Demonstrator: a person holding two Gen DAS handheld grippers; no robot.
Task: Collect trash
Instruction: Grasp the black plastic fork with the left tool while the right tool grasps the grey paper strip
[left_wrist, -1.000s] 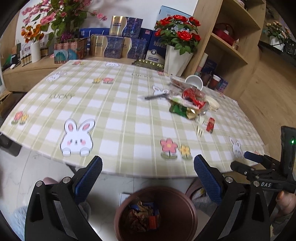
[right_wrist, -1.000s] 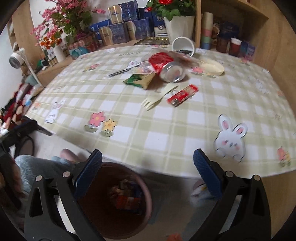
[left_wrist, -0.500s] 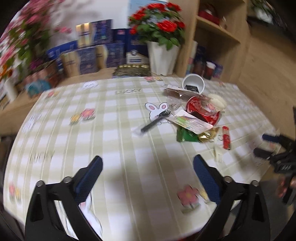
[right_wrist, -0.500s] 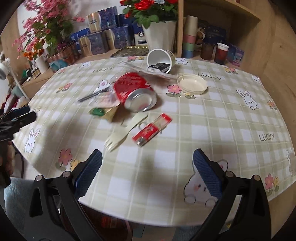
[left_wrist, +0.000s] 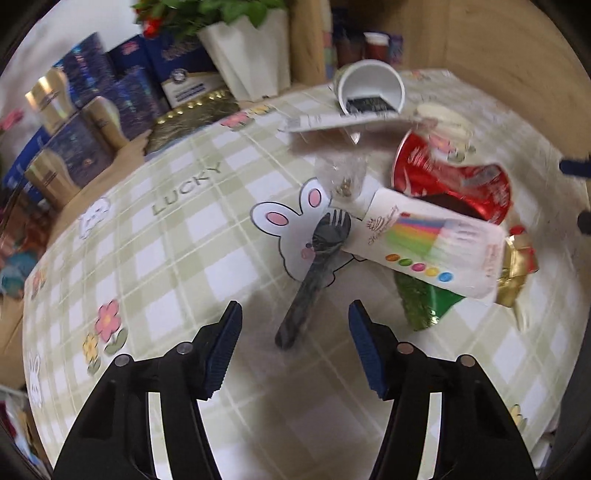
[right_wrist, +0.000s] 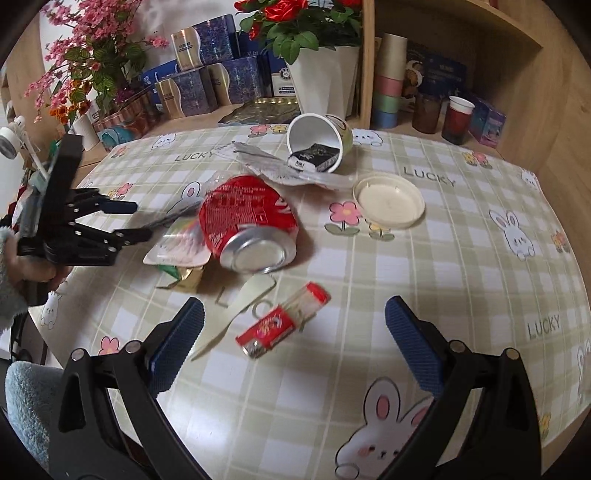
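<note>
The left hand-held gripper (left_wrist: 294, 325) hovers over the desk (left_wrist: 177, 258), its blue-padded jaws closing around the handle end of a black plastic fork (left_wrist: 314, 273) without touching it. The right hand-held gripper (right_wrist: 293, 336) stands wide open and empty above a red snack wrapper (right_wrist: 282, 325) and a cream plastic fork (right_wrist: 240, 310). Beyond lie a crushed red drink can (right_wrist: 247, 221), a tipped white paper cup (right_wrist: 317, 144) and a round cream lid (right_wrist: 388, 201) on the green checked rabbit-print cloth, with blue gift boxes (right_wrist: 207, 81), potted red roses (right_wrist: 303, 22) and wooden shelves (right_wrist: 461, 55) behind.
</note>
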